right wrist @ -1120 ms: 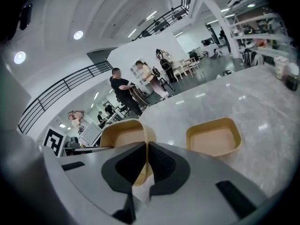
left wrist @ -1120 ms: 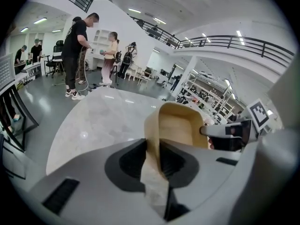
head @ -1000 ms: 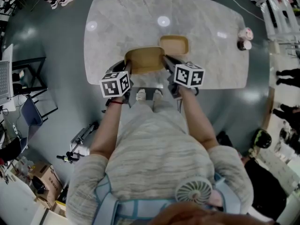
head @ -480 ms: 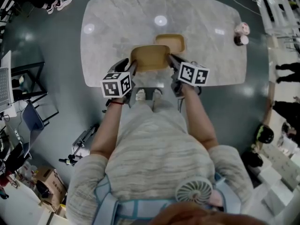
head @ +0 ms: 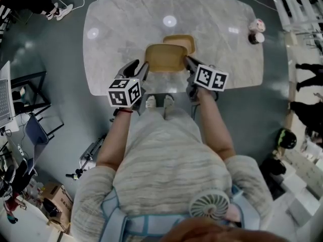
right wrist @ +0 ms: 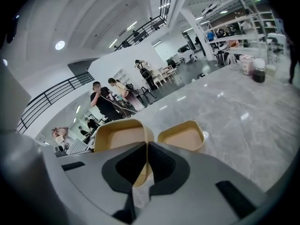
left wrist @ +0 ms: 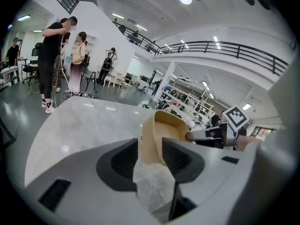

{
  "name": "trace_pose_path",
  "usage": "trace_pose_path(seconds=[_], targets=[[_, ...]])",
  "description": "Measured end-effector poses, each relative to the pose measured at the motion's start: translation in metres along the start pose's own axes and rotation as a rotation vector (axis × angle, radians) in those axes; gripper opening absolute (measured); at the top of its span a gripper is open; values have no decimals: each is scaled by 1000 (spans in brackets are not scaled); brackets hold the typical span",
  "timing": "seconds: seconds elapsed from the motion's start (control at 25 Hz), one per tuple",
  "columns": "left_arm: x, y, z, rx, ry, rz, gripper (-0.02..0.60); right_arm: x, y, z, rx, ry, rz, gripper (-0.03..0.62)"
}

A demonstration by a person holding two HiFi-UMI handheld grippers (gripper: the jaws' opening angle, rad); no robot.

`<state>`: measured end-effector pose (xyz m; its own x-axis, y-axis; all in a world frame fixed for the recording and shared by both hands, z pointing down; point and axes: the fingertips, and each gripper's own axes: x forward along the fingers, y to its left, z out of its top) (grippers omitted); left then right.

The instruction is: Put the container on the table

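Observation:
I hold a tan, rounded-rectangle container (head: 165,58) over the near part of the marble table (head: 126,24). My right gripper (head: 189,62) is shut on its right wall; in the right gripper view the thin wall (right wrist: 123,135) is pinched between the pads of the gripper (right wrist: 146,161). My left gripper (head: 144,69) stands open at the container's left side. In the left gripper view the wall (left wrist: 161,125) stands between the spread jaws of that gripper (left wrist: 150,156). I cannot tell whether the container rests on the table.
A second tan container (head: 179,43) lies on the table just behind the held one, also seen in the right gripper view (right wrist: 183,137). Two small cups (head: 255,30) stand at the table's far right. People stand beyond the table (left wrist: 56,55).
The container and both grippers have moved forward from the table's near edge, further over the table and closer to the second container.

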<state>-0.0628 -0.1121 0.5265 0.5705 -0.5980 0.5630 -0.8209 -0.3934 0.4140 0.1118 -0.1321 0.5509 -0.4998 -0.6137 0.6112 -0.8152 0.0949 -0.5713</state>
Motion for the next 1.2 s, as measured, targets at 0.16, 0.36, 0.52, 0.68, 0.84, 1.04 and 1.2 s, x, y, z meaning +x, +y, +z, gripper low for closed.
trace_pose_path(seconds=[0.16,0.36,0.52,0.68,0.84,1.04,1.2], targets=[[6,-8,1,5,6,-34,166,-5,-14,10,33,-28,-26,17],[3,-8,-1,11,6,-36,166,-13,-34,17,67,-68,-76,17],[2,-7,-2,16,11,-33,166,-22,-55,21,91,-93,-120,17],[5,-5,-5,2,26,-13,166,-33,-73,24,112,-111,-147,17],[11,-10,-12,-11,47,-31,164,-41,-86,23,126,-123,-165,17],[22,-20,-18,-38,78,-71,164,-47,-101,19,125,-123,-190,17],[36,-27,-23,-43,110,-83,144,-49,-113,13,120,-113,-212,17]])
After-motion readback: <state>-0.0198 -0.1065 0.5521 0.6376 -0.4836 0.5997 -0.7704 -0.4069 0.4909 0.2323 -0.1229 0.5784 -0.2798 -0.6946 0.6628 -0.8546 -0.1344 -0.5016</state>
